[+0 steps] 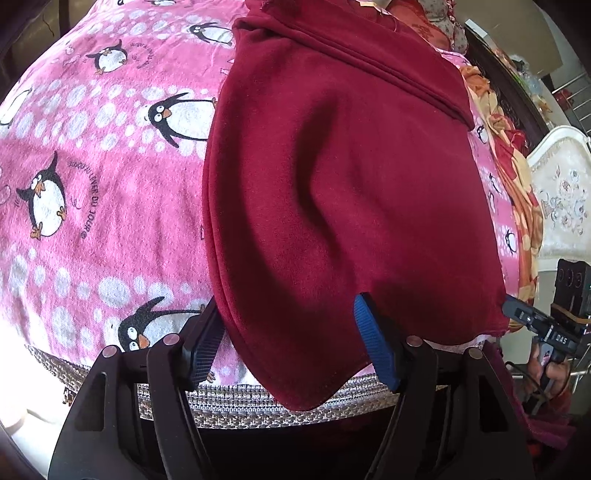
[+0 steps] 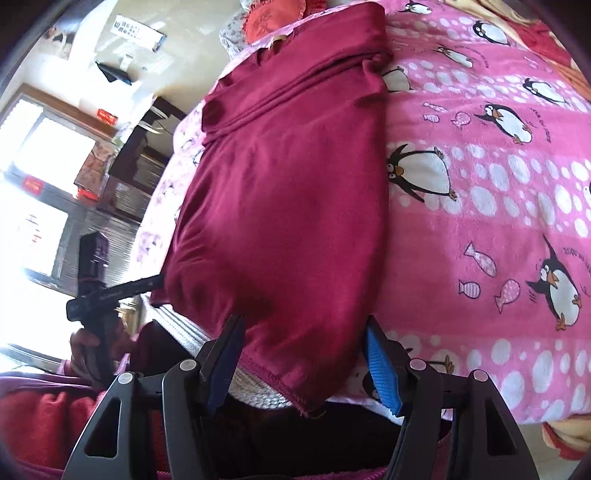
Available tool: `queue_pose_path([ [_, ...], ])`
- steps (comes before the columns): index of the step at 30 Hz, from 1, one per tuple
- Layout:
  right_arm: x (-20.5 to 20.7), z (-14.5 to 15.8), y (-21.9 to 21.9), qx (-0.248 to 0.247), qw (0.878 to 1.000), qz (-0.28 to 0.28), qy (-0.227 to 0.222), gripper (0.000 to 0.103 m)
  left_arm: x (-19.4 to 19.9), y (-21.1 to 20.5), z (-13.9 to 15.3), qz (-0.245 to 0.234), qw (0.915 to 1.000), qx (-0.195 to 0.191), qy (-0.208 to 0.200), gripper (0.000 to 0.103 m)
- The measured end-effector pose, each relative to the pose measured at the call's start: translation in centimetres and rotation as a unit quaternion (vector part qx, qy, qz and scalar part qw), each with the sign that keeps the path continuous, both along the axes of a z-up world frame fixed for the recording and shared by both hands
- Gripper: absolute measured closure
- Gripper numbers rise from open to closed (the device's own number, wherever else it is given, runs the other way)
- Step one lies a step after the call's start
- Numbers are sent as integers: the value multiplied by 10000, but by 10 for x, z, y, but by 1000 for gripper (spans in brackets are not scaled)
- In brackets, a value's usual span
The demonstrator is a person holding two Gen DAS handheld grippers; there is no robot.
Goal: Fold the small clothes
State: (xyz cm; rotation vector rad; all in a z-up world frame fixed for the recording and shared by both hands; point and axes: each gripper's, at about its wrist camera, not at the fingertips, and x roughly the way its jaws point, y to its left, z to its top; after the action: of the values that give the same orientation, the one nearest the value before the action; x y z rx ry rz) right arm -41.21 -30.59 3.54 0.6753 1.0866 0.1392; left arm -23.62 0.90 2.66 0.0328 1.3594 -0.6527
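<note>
The maroon garment (image 1: 343, 184) is lying on the pink penguin blanket (image 1: 92, 166), with its near hem hanging just over the blanket's woven silver border (image 1: 236, 406). All positions below are given relative to the garment.

The left wrist view is showing the left gripper (image 1: 291, 343) at the garment's near hem. Its jaws are standing spread wide, one finger on either side of the hanging corner, and they are not pressing the cloth. This view alone is showing the right gripper (image 1: 524, 314) at the garment's far right edge, touching the corner there, plus an orange and red patterned cloth (image 1: 517, 184) beyond that edge and a white carved headboard (image 1: 561, 192) further out.

The right wrist view is showing the right gripper (image 2: 303, 354) with its jaws also spread apart, straddling the near hem without clamping it. This view alone is showing the left gripper (image 2: 147, 284) reaching in at the garment's lower left corner, a bright window (image 2: 48, 155) well beyond that side, and a red cushion (image 2: 266, 22) past the garment's far end.

The garment is appearing as a folded, roughly rectangular panel of soft, matte fabric. Several stacked fold edges are running across its far end (image 2: 295, 85), and layered edges are showing along one long side (image 1: 218, 221). A stitched hem is showing at the near corner (image 2: 291, 391).
</note>
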Motion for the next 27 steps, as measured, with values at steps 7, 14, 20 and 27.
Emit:
queue_pose_path([
  [7,6,2,-7,172,9994,-79,-286,92,19,15,3,290,9991,-185,252,93],
  [14,30,43,-28,565,9915,-233,-1148,92,48,11,45,316,9971,-609,-325,95],
  [20,74,69,-51,412,9853,-442,-1598,92,93,-1,77,410,9923,-922,-711,95],
  [27,138,87,-95,280,9792,-695,-1884,92,160,-32,107,480,9845,-1144,-1236,95],
])
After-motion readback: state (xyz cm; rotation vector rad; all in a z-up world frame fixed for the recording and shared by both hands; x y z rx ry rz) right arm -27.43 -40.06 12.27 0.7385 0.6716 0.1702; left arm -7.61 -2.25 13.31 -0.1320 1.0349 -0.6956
